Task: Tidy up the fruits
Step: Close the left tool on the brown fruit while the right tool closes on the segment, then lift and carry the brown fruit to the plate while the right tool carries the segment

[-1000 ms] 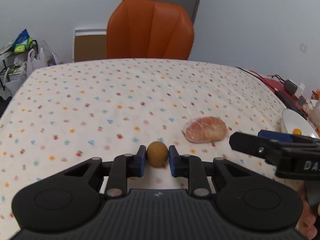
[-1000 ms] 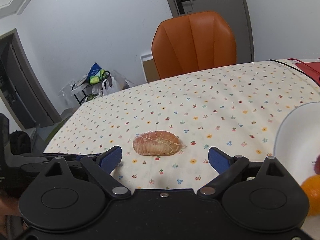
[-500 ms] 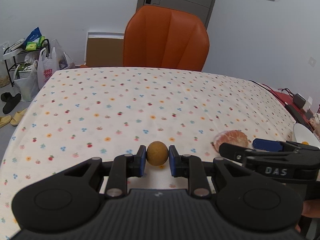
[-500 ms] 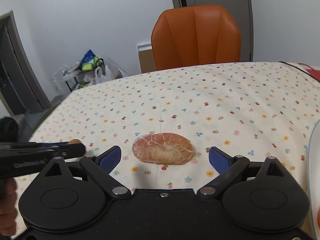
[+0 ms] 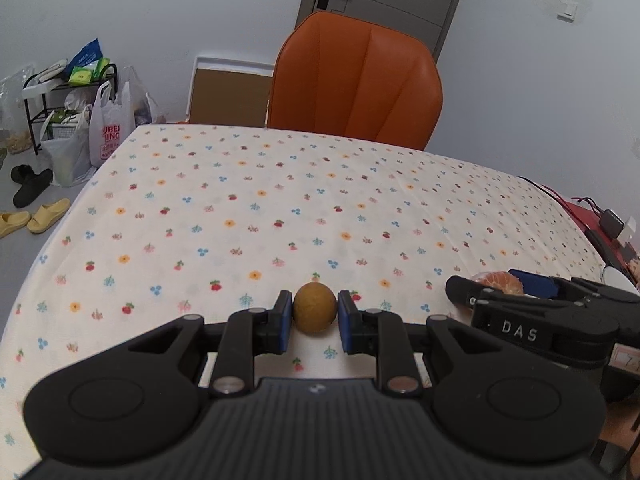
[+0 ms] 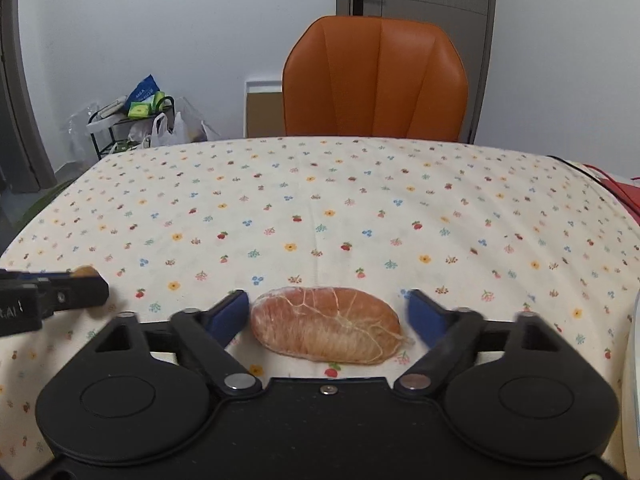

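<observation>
Closer now, peeled citrus (image 6: 326, 330) lies between spread right tongs (image 6: 326, 314).

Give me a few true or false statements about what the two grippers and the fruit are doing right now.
1. The left gripper is shut on a small round brown fruit. True.
2. The right gripper is closed on the peeled citrus. False: its jaws stand open on either side of it.
3. The peeled citrus lies on the tablecloth. True.
4. A blue chair stands behind the table. False: the chair is orange.
</observation>
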Demonstrator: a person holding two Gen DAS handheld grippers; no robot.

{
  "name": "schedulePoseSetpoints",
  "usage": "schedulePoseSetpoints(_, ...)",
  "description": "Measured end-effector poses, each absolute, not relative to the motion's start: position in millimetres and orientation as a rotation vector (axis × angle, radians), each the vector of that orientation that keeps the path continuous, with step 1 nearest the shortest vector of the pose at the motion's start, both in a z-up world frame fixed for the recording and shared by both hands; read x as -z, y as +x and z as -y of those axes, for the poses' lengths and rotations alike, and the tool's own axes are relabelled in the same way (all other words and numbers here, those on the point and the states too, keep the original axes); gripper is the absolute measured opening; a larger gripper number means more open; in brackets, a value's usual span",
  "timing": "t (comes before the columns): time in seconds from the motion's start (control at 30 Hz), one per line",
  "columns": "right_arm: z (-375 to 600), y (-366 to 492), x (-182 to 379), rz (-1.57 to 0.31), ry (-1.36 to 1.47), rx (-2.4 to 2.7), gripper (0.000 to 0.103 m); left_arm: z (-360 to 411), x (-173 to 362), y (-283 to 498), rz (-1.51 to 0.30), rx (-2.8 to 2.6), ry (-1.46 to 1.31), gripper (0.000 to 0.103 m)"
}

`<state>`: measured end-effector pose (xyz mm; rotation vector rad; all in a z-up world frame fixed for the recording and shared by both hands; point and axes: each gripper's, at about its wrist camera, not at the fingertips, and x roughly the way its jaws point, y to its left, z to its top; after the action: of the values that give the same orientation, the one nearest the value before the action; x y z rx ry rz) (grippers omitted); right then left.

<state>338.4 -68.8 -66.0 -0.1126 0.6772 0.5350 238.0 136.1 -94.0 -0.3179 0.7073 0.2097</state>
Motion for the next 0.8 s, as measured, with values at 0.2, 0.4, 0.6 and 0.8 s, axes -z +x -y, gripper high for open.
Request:
schedulePoseSetpoints(0.2, 77, 336, 60, -0.687, -0.084, -0.571, 0.066, -124, 90, 236, -0.702, -0.187, -0.308, 0.022)
schedulePoseSetpoints(0.4, 95, 326, 54, -0.675, -0.046, -0.573, 0.066, -110, 82, 231, -0.685, -0.167, -0.297, 0.022)
schedulePoseSetpoints(0.6, 119, 315, 42, -0.647, -0.005, -0.572, 0.066, -91, 70, 226, -0.664, -0.141, -0.283, 0.022)
schedulePoseSetpoints(0.8, 141, 302, 29, -0.609, 0.005, -0.574, 0.066, -70, 59, 221, -0.643, -0.114, -0.268, 0.022)
